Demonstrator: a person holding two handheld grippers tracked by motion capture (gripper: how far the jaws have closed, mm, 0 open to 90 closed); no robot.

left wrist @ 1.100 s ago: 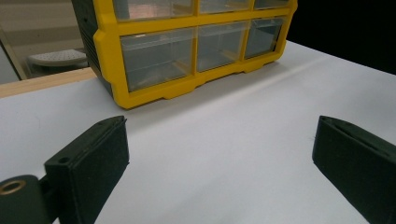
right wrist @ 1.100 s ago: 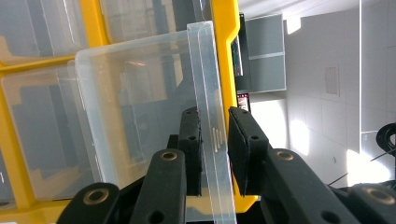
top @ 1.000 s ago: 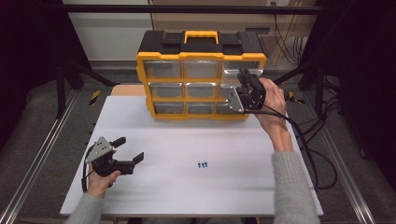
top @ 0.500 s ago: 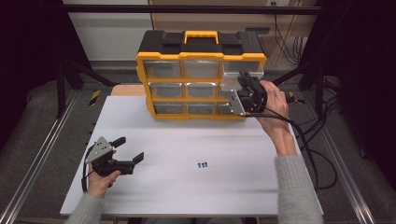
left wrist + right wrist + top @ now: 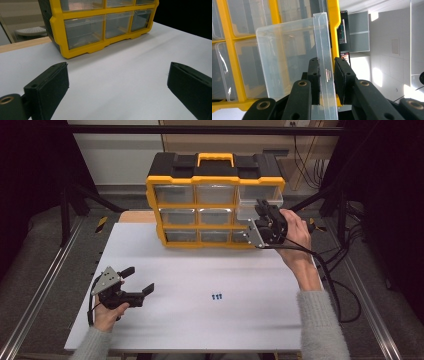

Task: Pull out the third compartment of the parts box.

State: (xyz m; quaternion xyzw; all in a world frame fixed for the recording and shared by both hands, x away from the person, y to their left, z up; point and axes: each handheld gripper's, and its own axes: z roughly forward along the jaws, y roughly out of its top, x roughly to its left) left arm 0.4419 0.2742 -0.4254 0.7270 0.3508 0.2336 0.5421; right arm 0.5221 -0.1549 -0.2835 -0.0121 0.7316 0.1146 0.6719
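Near: my left gripper (image 5: 136,281) rests open on the table (image 5: 200,330), screws (image 5: 216,296) lying unstowed beyond. Far: my right gripper (image 5: 327,75) pinches the clear drawer (image 5: 287,55), partly drawn from the yellow cabinet (image 5: 215,181); filling remains.

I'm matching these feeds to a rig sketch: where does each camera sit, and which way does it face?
High view: above the person's side, looking forward and down at the table; forearms, left gripper, right gripper.
Left gripper view: on that gripper, low, facing the yellow organizer; own open fingers.
Right gripper view: rolled sideways, fingers clamping the clear drawer.
All views share the organizer.
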